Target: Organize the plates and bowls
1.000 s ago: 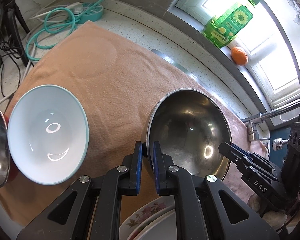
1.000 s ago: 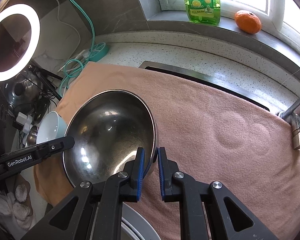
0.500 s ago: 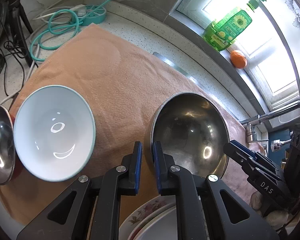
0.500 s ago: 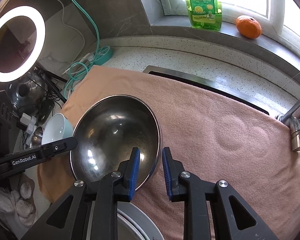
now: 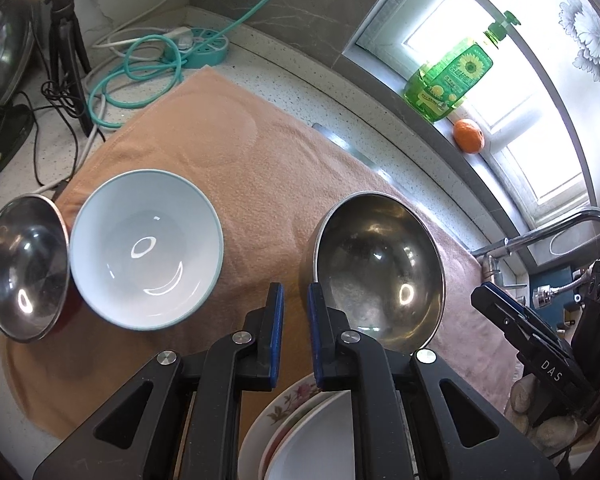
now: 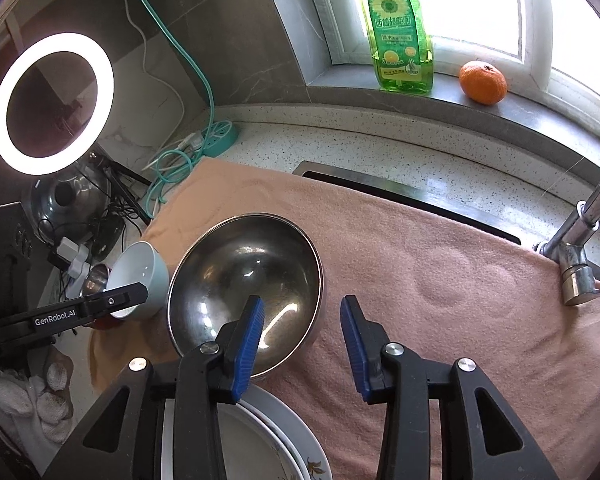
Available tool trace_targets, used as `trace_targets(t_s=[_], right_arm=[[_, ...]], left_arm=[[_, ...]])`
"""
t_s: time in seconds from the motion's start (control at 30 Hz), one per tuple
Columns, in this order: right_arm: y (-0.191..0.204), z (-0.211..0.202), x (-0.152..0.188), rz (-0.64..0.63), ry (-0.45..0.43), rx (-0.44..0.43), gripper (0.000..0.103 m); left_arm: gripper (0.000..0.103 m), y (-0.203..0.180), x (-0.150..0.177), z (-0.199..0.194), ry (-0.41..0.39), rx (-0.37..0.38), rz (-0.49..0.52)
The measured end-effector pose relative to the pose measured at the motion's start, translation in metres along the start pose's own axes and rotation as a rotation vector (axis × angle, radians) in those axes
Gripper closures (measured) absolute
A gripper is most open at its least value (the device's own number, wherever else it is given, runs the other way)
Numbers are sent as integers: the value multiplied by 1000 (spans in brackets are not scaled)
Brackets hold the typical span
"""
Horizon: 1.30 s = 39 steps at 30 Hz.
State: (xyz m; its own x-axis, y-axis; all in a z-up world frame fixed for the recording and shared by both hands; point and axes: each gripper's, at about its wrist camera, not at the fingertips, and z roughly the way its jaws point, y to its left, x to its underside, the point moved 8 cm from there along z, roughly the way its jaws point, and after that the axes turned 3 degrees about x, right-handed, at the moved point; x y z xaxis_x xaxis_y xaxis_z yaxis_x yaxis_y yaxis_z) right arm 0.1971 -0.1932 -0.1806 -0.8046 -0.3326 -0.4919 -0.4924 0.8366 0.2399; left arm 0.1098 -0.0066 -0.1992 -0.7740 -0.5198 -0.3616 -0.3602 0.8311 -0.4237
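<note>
While the large steel bowl (image 6: 244, 284) sits mouth-up on the pink towel (image 6: 420, 264), round with no long axis, the right gripper (image 6: 302, 340) stands over its near rim — jaws just opened, nothing between them. Left gripper (image 5: 295, 334) is closed and empty. Just beside lie stacked plates (image 5: 300, 424) — white bowl (image 5: 146, 250) and small steel bowl (image 5: 24, 266) further left.

Right gripper (image 6: 302, 344) fingers just opening, steel bowl (image 6: 244, 276) released on towel (image 6: 440, 276)
</note>
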Motion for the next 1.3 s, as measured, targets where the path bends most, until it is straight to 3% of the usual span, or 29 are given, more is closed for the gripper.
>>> trace_targets(t_s=[0.37, 0.63, 1.07, 1.3], right_arm=[[17, -24, 9, -10, -73, -23, 65], [33, -34, 18, 28, -87, -37, 65], [118, -31, 28, 2, -85, 61, 65], [168, -14, 28, 8, -70, 45, 65]], left_arm=[[92, 18, 20, -31, -52, -22, -15], [92, 58, 31, -53, -55, -11, -36], [92, 137, 10, -101, -74, -62, 59], [92, 164, -3, -109, -81, -65, 83]])
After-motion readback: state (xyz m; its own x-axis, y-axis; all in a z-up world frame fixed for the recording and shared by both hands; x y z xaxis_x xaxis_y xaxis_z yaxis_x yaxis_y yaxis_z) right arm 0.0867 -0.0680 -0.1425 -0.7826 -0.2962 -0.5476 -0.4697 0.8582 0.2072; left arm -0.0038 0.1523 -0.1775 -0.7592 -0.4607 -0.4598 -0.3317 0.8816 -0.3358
